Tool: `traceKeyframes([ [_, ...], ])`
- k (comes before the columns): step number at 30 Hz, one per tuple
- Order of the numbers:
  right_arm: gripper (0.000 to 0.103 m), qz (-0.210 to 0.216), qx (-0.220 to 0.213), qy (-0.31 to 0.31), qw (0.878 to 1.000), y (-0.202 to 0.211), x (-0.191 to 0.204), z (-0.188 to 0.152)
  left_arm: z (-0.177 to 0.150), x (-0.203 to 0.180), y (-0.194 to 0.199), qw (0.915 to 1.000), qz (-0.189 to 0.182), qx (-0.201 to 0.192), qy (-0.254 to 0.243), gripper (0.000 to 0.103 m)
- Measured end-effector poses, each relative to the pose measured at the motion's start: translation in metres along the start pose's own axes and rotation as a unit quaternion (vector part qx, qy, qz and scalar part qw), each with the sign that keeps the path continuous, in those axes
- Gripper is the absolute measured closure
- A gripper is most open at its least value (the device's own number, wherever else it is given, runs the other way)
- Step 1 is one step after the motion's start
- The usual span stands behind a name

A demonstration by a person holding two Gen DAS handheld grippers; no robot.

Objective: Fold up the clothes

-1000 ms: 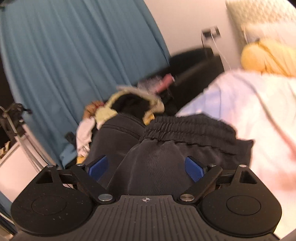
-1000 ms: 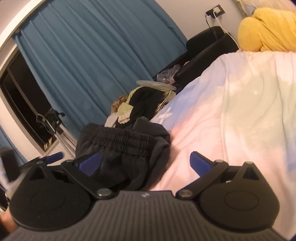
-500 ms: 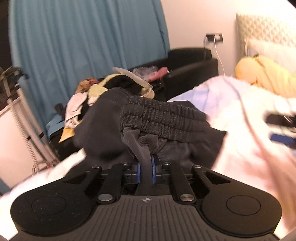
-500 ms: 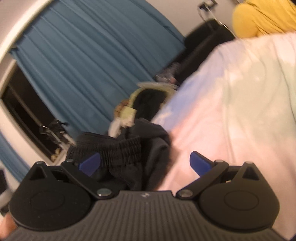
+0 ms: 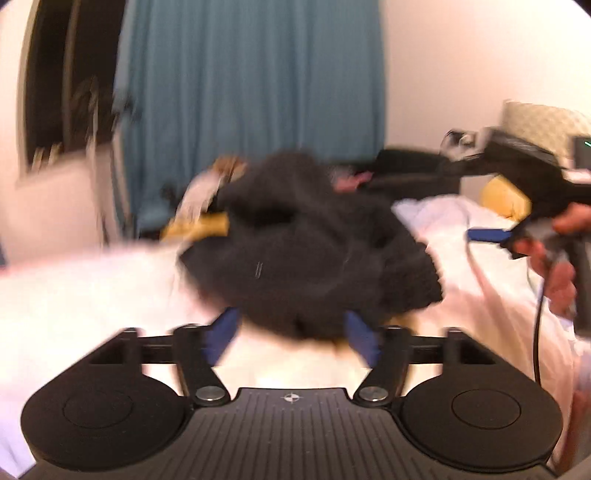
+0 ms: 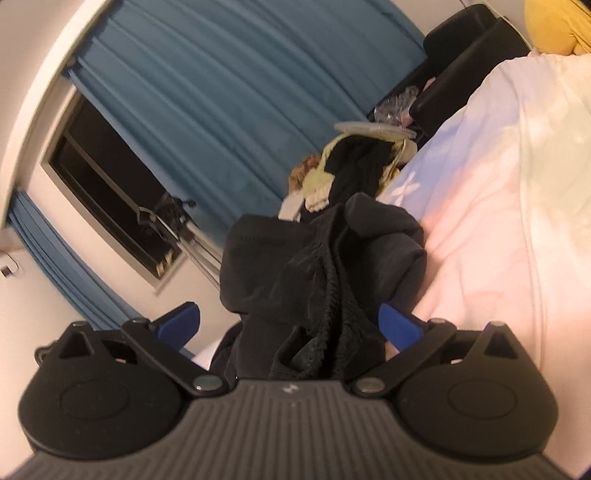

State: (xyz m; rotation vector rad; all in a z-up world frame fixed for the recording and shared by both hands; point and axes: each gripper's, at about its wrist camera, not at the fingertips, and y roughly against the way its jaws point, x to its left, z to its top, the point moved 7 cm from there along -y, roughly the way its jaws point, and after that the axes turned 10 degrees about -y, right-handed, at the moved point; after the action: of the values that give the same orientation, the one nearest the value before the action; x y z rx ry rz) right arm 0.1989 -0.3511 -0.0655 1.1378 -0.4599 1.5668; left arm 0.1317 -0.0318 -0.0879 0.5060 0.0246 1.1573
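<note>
We see the left claw at the near edge of the left wrist view, its blue fingers spread wide apart and gripping nothing. The dark garment lies in a bunched heap on the bed just beyond the fingertips; this view is blurred, so we cannot tell whether the fingers touch the cloth. We can read no brand, label or writing on the garment or on either tool; only a small cross mark shows on each claw body.

In the right wrist view, the right claw is also spread, and the same dark garment, with its gathered elastic waistband running near to far, sits between the two blue fingers. The fingers stand clear of the cloth on both sides, not pinching it. The pale bed extends to the right.

At the right of the left wrist view, the person's hand holds the handle of the right tool, raised above the bed.

Farther off, a pile of clothes lies past the bed edge. A blue curtain covers the far wall, a yellow cushion rests at the far right, and a dark window sits at the left.
</note>
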Motion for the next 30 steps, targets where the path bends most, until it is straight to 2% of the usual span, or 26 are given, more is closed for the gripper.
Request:
traceKeyframes([
  [2,0.0,-0.009,0.016,-0.012,1.0,-0.012,0.005,0.011,0.008,-0.007,-0.003,0.9995,-0.006,-0.019,-0.026,0.019],
  [7,0.0,-0.025,0.056,0.009,0.998,-0.066,0.005,0.05,0.001,-0.036,-0.036,0.9959,-0.03,-0.015,-0.084,0.018],
  [10,0.0,-0.026,0.068,-0.007,0.997,-0.109,-0.01,0.064,-0.002,-0.056,-0.057,0.9881,-0.03,-0.029,-0.148,0.018],
  [13,0.001,-0.028,0.088,-0.03,0.995,-0.151,-0.033,0.067,-0.006,-0.07,-0.072,0.9759,-0.034,-0.045,-0.211,0.018],
  [15,0.009,-0.019,0.114,-0.035,0.993,-0.174,-0.044,0.066,-0.009,-0.075,-0.079,0.9663,-0.041,-0.06,-0.247,0.018],
  [19,0.025,0.021,0.136,-0.067,0.988,-0.196,-0.053,0.06,-0.008,-0.077,-0.102,0.9674,-0.087,-0.063,-0.229,0.022],
  [21,0.042,0.037,0.148,-0.078,0.985,-0.205,-0.055,0.057,-0.007,-0.081,-0.112,0.9651,-0.104,-0.07,-0.23,0.022],
  [22,0.046,0.045,0.153,-0.083,0.984,-0.209,-0.057,0.055,-0.008,-0.084,-0.117,0.9649,-0.104,-0.067,-0.232,0.022],
  [24,0.069,0.056,0.16,-0.088,0.982,-0.216,-0.057,0.052,-0.01,-0.089,-0.128,0.9667,-0.106,-0.059,-0.225,0.026],
  [25,0.071,0.053,0.154,-0.077,0.984,-0.213,-0.054,0.053,-0.011,-0.092,-0.132,0.9699,-0.108,-0.056,-0.211,0.027],
  [27,0.079,0.051,0.139,-0.05,0.988,-0.206,-0.045,0.054,-0.014,-0.096,-0.14,0.9722,-0.105,-0.049,-0.204,0.043],
  [28,0.08,0.052,0.131,-0.039,0.989,-0.201,-0.039,0.054,-0.014,-0.093,-0.14,0.974,-0.107,-0.047,-0.194,0.047],
  [30,0.083,0.057,0.115,-0.025,0.991,-0.191,-0.026,0.057,-0.013,-0.087,-0.14,0.9774,-0.112,-0.042,-0.175,0.065],
])
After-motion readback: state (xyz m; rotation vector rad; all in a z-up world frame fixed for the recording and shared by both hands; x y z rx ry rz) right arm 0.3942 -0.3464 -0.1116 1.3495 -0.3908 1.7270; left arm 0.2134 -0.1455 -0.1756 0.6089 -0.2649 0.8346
